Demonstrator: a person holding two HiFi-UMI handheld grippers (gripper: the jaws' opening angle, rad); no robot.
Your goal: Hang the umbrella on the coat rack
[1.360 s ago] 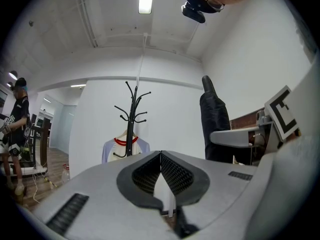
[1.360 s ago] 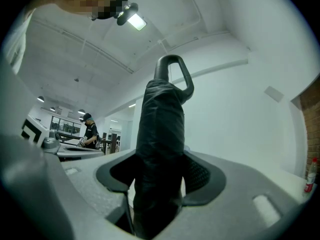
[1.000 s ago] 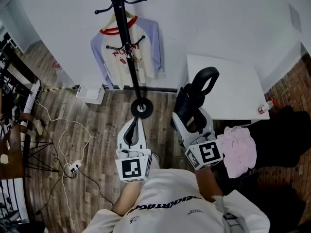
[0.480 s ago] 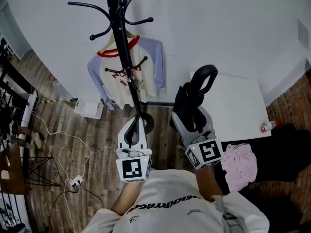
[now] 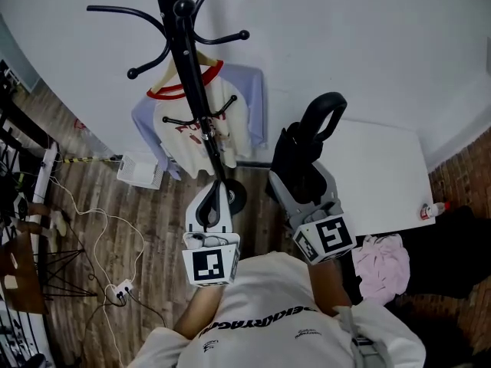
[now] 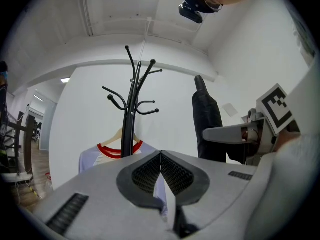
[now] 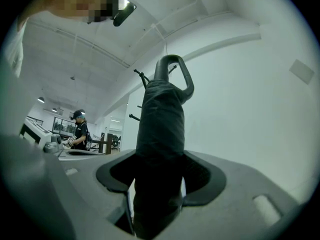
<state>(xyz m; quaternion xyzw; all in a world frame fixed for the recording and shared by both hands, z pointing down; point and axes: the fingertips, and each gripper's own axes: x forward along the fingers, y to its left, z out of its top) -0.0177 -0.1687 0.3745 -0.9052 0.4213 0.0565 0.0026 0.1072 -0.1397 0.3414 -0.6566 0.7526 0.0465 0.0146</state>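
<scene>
The folded umbrella (image 7: 161, 124), clamped upright by its fabric body in the right gripper (image 5: 304, 184) beside the coat rack (image 5: 192, 79), should handle light and soft-sided, its rigid loop handle (image 5: 324, 116) suiting a hook; the left gripper (image 6: 160, 159) is clenched empty.

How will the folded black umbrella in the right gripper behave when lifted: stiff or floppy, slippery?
The umbrella stands upright from the right gripper without sagging, so it is probably stiff. Its wrapped fabric looks soft and may slip slightly between the jaws. The rigid-looking loop handle should likely keep its shape over a hook of the coat rack.
</scene>
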